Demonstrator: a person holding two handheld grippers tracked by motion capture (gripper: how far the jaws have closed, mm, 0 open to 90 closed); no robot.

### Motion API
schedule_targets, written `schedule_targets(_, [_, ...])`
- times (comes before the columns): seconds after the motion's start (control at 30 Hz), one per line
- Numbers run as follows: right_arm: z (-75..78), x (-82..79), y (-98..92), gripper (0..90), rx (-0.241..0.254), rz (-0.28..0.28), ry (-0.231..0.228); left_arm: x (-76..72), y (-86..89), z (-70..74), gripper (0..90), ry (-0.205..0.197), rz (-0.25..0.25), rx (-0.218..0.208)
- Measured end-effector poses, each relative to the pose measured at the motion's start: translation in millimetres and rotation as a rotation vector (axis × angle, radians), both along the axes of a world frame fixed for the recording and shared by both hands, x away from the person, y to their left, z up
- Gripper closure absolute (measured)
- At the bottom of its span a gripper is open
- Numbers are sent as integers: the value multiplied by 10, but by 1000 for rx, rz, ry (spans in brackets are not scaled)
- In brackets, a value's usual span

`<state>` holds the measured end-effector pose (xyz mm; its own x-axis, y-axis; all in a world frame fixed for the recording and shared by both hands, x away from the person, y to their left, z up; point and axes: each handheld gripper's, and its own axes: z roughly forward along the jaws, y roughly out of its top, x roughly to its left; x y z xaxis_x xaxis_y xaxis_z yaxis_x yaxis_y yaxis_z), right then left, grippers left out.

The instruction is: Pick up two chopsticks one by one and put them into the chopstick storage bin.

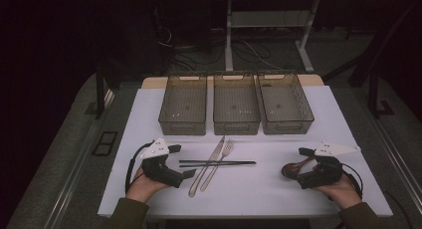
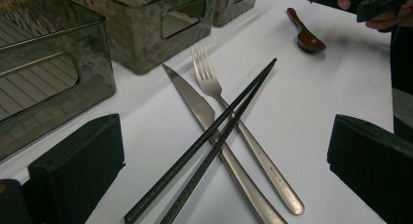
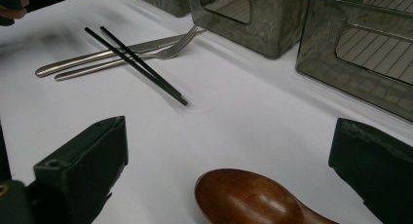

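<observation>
Both grippers sit at the table's near edge, jaws wide apart, nothing held. Right gripper (image 1: 304, 165) points at the wooden spoon (image 3: 253, 199) just ahead, prob first pick. Left gripper (image 1: 181, 162) faces chopsticks (image 2: 214, 136) crossing knife (image 2: 204, 117) & fork (image 2: 229, 112) mid-table. 3 bins (image 1: 236, 127) along the far edge, looks like sorting.

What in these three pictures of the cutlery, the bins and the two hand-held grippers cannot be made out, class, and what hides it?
- Wooden spoon: handle cut off by the bottom edge in the right gripper view; in the high view the right hand-held gripper covers part of it.
- Knife: handle end cut off by the bottom edge, left gripper view.
- Bins: contents unclear in the dim high view.
- Engraving on the fork handle: too small.
</observation>
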<state>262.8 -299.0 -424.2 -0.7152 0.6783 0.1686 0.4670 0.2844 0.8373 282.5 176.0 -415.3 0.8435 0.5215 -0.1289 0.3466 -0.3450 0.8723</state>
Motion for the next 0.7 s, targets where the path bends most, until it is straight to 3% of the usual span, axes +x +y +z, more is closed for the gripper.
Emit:
schedule_targets(0.47, [24,-44,6,2,19,14,-12,5,-50,31,4,-5,-21,10])
schedule_targets(0.7, [19,-34,8,2,16,5,-13,50,-91,28,48,2,-38,16])
